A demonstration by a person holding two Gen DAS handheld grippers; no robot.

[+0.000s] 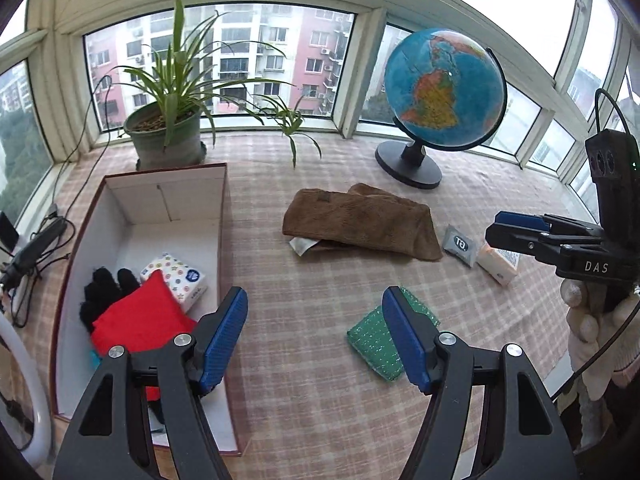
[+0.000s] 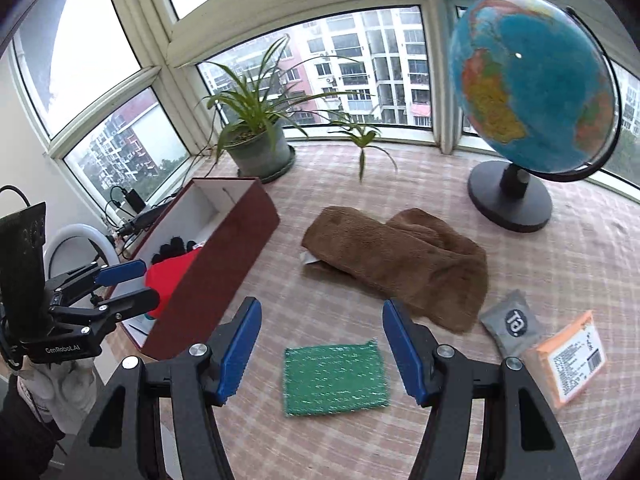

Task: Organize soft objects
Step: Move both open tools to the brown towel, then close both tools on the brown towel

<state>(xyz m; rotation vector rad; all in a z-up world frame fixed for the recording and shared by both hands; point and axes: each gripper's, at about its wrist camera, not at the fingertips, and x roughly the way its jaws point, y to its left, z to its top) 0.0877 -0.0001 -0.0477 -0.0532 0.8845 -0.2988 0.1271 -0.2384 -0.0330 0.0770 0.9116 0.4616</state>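
both grippers, left gripper (image 1: 314,340) and right gripper (image 2: 316,346), jaws apart and empty, green sponge cloth (image 2: 336,376) lying flat on the checked tablecloth (image 2: 520,432)

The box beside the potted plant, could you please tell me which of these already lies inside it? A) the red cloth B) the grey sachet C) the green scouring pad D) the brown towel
A: the red cloth lies in the box by a black glove and a tissue pack.

A home, in a high-rise flat's bay window: a checked cloth (image 1: 320,280) covers the wide sill, apartment blocks (image 1: 280,52) fill the panes at upper centre, with a potted plant (image 1: 168,136) and globe (image 1: 444,88) along the glass.
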